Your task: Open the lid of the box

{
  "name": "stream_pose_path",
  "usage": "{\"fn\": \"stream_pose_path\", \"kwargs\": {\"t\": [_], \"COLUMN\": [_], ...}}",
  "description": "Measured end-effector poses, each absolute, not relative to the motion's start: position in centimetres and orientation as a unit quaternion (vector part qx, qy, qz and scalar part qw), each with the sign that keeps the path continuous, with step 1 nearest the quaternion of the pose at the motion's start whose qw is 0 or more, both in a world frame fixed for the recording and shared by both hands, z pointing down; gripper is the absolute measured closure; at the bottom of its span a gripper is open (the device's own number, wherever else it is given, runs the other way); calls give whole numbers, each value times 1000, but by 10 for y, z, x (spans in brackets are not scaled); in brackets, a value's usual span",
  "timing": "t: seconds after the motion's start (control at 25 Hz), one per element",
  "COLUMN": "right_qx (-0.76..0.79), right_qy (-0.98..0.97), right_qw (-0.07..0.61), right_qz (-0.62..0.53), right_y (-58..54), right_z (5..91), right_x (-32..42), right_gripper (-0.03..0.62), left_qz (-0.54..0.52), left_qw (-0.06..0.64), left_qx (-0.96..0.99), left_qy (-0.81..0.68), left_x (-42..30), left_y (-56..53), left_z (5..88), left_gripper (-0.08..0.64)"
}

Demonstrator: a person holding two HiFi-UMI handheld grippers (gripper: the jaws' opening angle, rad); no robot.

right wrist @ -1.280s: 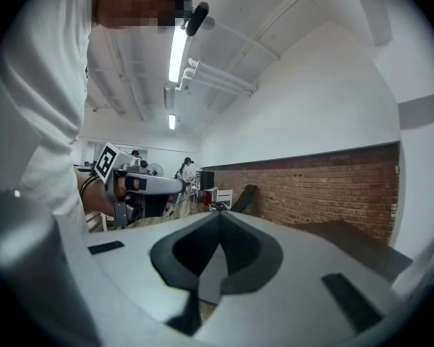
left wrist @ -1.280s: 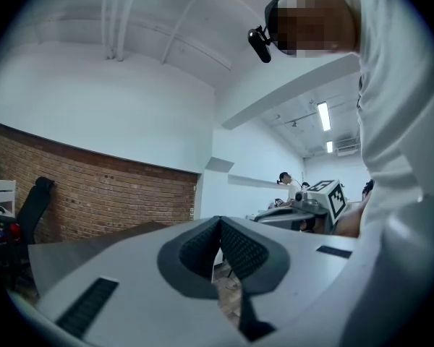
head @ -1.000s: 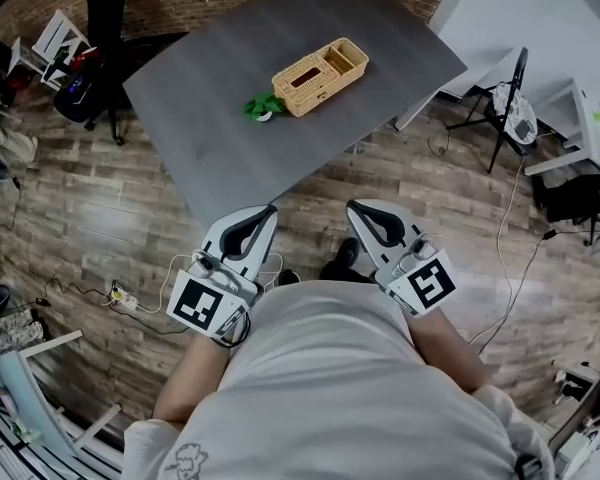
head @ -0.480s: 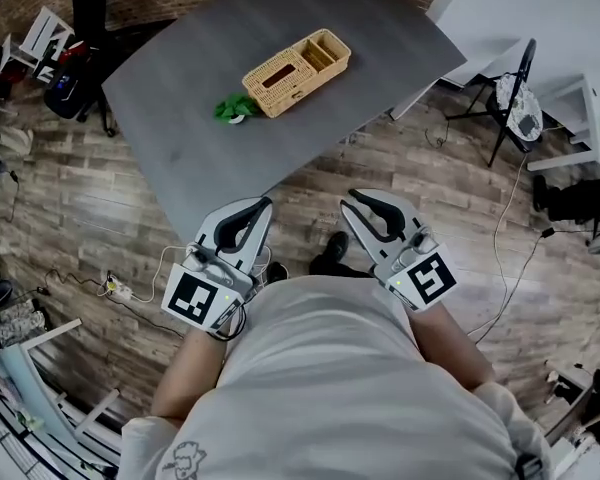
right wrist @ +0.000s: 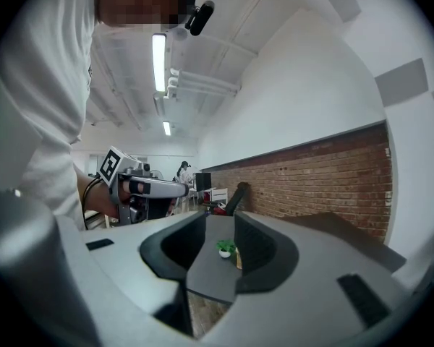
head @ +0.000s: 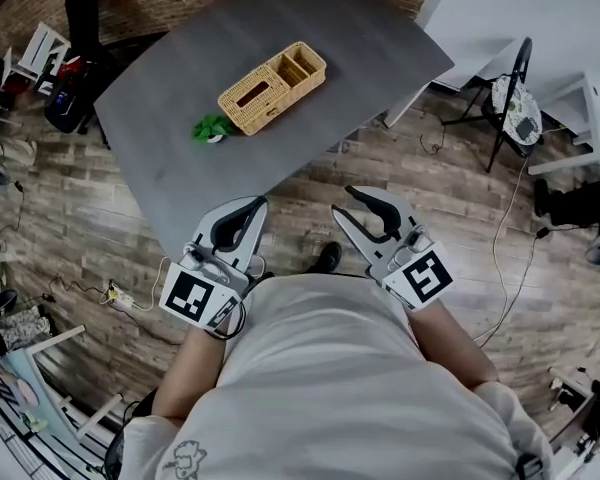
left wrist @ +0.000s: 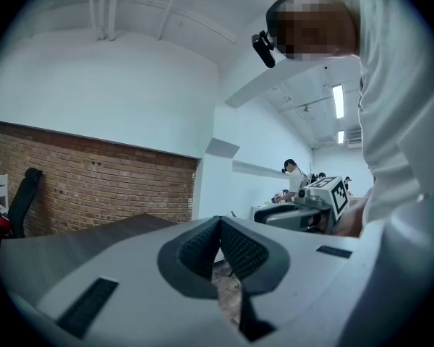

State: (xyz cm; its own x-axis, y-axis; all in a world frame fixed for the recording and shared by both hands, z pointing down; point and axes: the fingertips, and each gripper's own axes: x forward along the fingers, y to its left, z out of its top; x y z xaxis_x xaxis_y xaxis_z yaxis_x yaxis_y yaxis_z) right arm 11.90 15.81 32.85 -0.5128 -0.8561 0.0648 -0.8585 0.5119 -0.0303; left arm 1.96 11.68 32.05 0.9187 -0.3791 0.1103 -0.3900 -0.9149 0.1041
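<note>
Right gripper (head: 343,201): jaws just opening, now partway apart and empty. Left gripper (head: 260,203): jaws together. Both are well short of the wicker box (head: 270,88) on the grey table (head: 380,38). Best approached level, widening further to take the slotted lid (head: 238,106) by its edge.

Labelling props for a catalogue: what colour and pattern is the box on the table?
The box is tan woven wicker; it shows best in the head view.

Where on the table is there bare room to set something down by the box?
Bare: the wide stretch of table right of the wicker box, and the near corner toward you. Crowded: the box's left end, where a small green plant sits close beside.
</note>
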Motion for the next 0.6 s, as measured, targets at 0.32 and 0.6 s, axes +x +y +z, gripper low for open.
{"fn": "stream_pose_path", "kwargs": {"t": [0.32, 0.6], "right_qx": [498, 506], "right_qy": [-867, -862], "right_qw": [17, 20], "right_qz": [26, 28], "right_y": [161, 156], "right_z": [327, 329], "right_x": [143, 149], "right_gripper": [445, 428], "left_qz": [45, 44], "left_qw": [54, 57], "left_qx": [981, 983], "left_qy": [-183, -171], "left_x": [52, 62], "left_y": [115, 105], "left_z": [319, 321], "left_gripper": [549, 549]}}
